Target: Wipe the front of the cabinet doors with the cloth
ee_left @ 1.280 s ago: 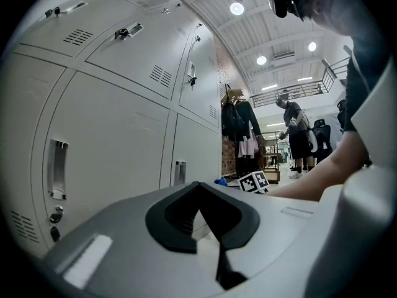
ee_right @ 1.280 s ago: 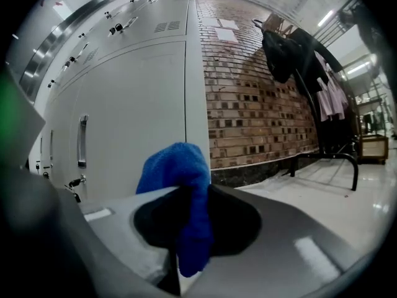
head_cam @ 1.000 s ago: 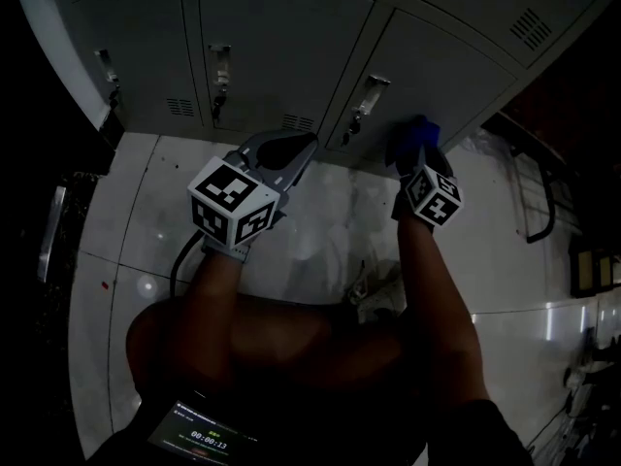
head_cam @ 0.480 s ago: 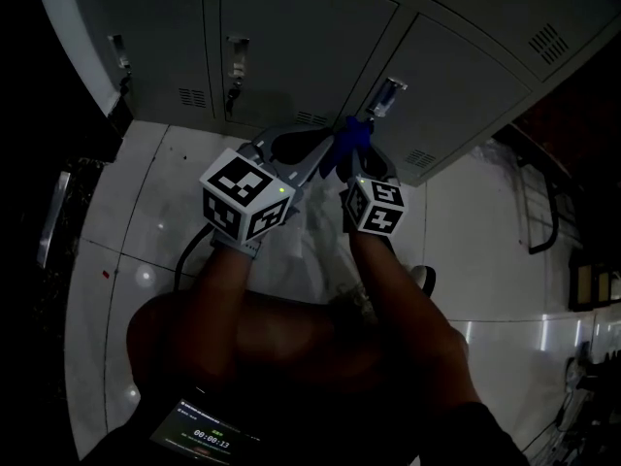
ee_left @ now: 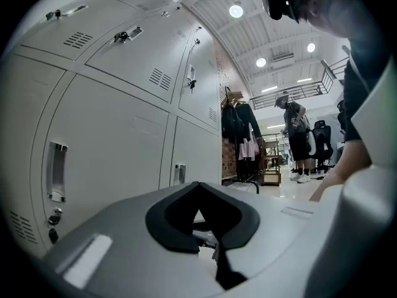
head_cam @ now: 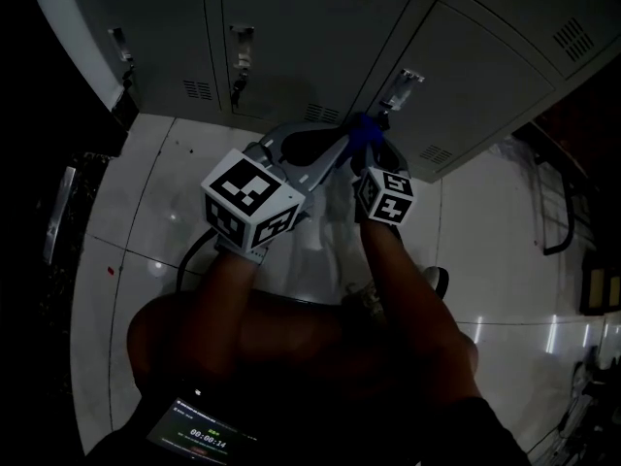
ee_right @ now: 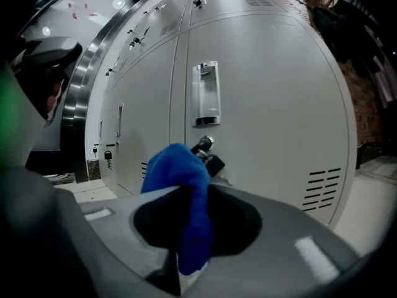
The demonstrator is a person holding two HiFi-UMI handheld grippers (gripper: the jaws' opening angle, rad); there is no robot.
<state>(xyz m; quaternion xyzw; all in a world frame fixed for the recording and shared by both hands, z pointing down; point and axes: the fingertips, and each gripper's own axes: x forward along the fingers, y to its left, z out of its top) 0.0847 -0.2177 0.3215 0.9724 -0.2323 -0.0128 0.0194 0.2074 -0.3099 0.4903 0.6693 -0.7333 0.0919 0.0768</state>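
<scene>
Cabinet doors (head_cam: 291, 37): ahead, standing on the floor (head_cam: 126, 212).
Cloth (ee_right: 180, 172): in the jaws of the right gripper (head_cam: 369, 149), just before a door's lock (ee_right: 208, 144).
Left gripper (head_cam: 320, 142): just left of the right gripper.

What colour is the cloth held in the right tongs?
The cloth is bright blue; the right gripper view shows it best.

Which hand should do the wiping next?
Right. The right gripper is clamped on the blue cloth, right in front of the grey cabinet door. The left gripper is shut with nothing in it.
</scene>
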